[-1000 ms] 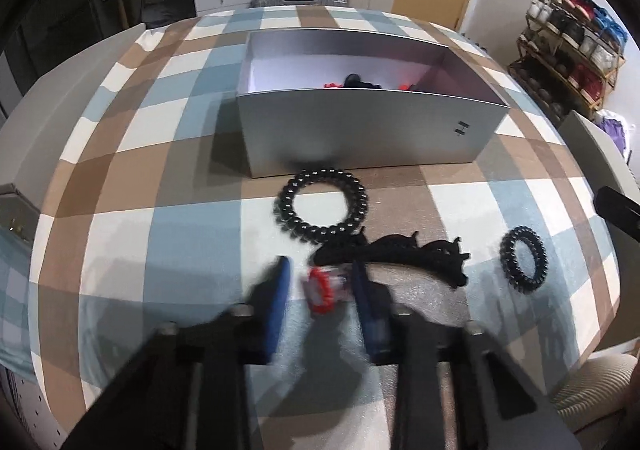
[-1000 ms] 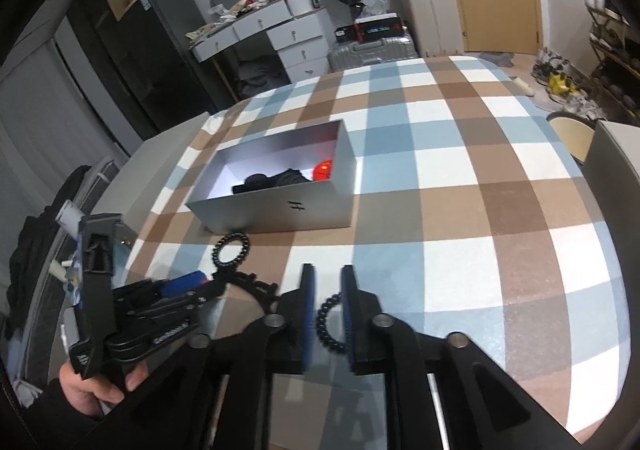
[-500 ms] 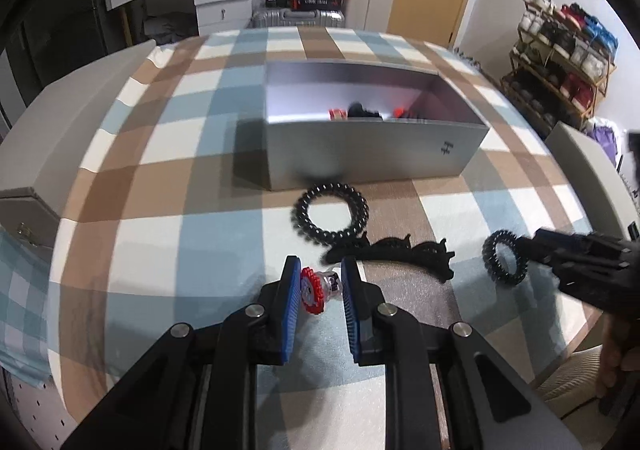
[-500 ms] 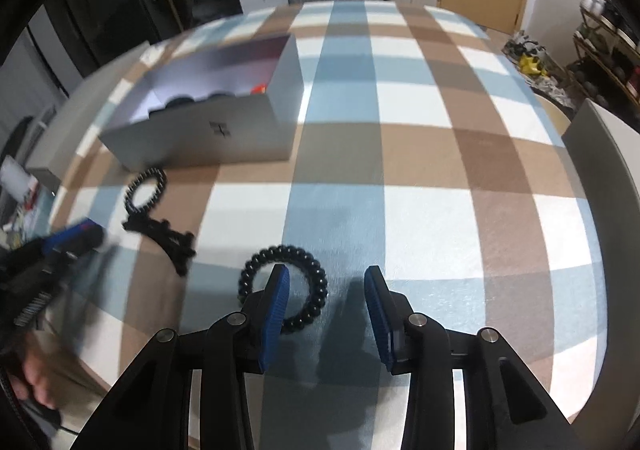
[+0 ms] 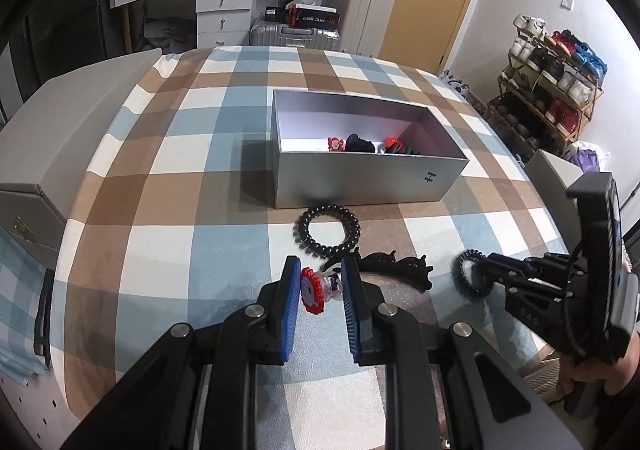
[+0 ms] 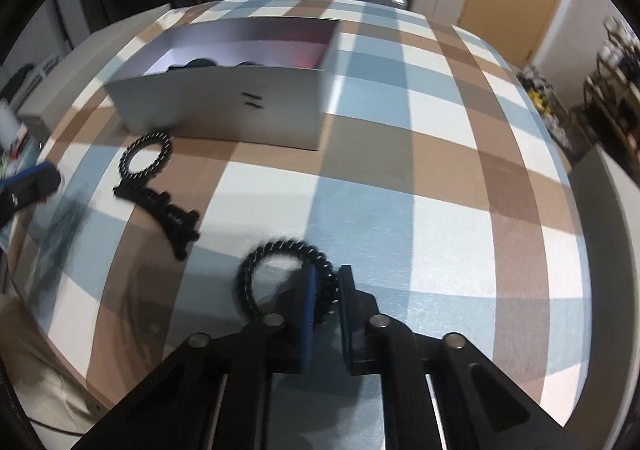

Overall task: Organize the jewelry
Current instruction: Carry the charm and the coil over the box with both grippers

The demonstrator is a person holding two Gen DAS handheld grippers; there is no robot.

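Observation:
My left gripper (image 5: 318, 292) is shut on a small red and clear hair clip (image 5: 316, 290), held just above the checked tablecloth. My right gripper (image 6: 325, 292) is shut on a black spiral hair tie (image 6: 276, 274); it also shows in the left wrist view (image 5: 470, 277). The open silver box (image 5: 360, 178) stands beyond, holding red and black pieces (image 5: 360, 143). A second black spiral hair tie (image 5: 326, 228) and a black hair claw (image 5: 396, 266) lie on the cloth in front of the box.
The table is covered by a brown, blue and white checked cloth (image 5: 192, 186). A grey chair back (image 5: 48, 138) stands at the left edge. Drawers, suitcases and a shoe rack (image 5: 552, 90) stand beyond the table.
The left gripper closed on the red clip and lifted it slightly. The right gripper, open half a second ago beside the black hair tie, has closed on it.

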